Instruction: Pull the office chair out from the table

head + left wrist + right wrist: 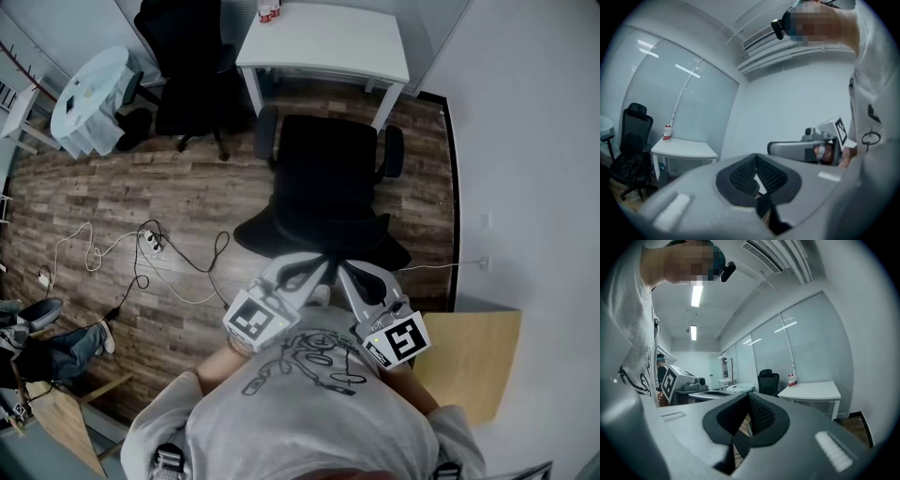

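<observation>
Black padded office chair [328, 178] stands on the wood-plank floor [141, 197], just off the near edge of the white rectangular counter [323, 37], backrest toward the person. Left claw [309, 270] and right claw [347, 272] sit side by side at the backrest's top edge, both clenched, pads together; can't tell if they pinch it. Grey-shirted person's torso fills the bottom edge

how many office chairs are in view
2. One office chair stands between the person and the white table; the other chair stands left of that table, by the round table. Others may be out of view.
</observation>
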{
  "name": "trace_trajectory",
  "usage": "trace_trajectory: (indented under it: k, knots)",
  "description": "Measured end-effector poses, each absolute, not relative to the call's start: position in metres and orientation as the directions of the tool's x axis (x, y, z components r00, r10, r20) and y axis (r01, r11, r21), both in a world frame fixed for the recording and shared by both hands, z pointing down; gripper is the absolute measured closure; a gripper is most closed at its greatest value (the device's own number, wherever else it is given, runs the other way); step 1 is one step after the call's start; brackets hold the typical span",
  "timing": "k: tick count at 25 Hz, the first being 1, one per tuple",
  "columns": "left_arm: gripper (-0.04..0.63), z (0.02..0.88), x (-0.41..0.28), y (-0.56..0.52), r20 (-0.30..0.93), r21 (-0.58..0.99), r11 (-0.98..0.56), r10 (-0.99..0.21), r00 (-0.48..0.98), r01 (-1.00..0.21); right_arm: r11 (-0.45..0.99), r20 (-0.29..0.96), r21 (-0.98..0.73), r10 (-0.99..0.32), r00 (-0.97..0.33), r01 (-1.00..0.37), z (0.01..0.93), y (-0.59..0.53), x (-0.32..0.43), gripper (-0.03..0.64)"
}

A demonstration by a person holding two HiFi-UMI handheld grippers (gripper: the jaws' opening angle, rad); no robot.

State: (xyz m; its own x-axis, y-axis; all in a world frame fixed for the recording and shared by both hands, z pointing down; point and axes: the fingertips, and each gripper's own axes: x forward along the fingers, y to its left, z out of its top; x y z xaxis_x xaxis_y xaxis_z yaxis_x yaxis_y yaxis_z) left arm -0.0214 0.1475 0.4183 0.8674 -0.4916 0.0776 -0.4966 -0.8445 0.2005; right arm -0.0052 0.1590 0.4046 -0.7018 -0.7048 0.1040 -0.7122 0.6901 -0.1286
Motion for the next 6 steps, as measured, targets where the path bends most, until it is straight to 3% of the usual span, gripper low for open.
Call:
trace_trajectory:
  k: [6]
  knots:
    - [0.594,0.4194,-0.0198,0.1451,0.072,0.197,-0.849,-0.487,0.871,-0.491,0.687,0.111,-0.122,-0.708,-0.698,-0.716,0.4054,0.1552,-0.0027,0.609]
